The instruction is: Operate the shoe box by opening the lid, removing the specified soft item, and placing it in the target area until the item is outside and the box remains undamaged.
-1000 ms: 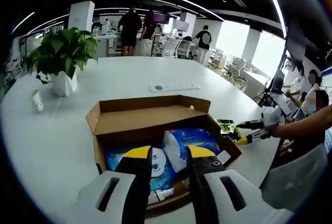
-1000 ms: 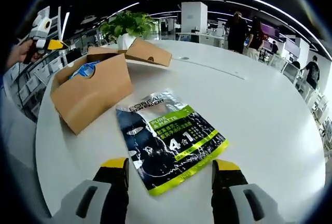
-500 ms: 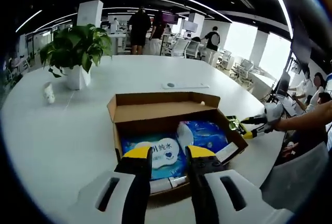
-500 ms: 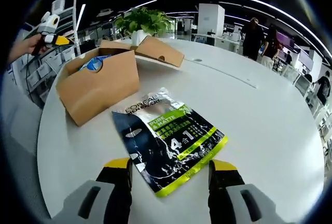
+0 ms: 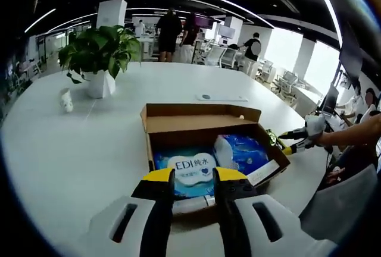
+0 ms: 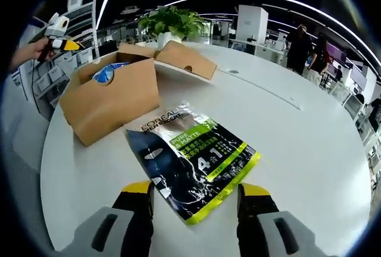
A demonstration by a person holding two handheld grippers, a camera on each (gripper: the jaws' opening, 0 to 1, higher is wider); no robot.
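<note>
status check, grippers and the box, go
Left gripper open, over open shoe box. Right gripper open, black-green pouch flat on table between its fingers. Nothing blocking.

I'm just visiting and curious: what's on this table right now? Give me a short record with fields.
Box: brown cardboard shoe box, lid open, on the round white table
Inside box: blue and white soft packs
Outside box: black and green foil sachet, flat on the table beside the box
Left gripper: open, jaws at the near edge of the box
Right gripper: open, jaws on either side of the sachet's near end
Also on table: green potted plant in a white pot
</note>
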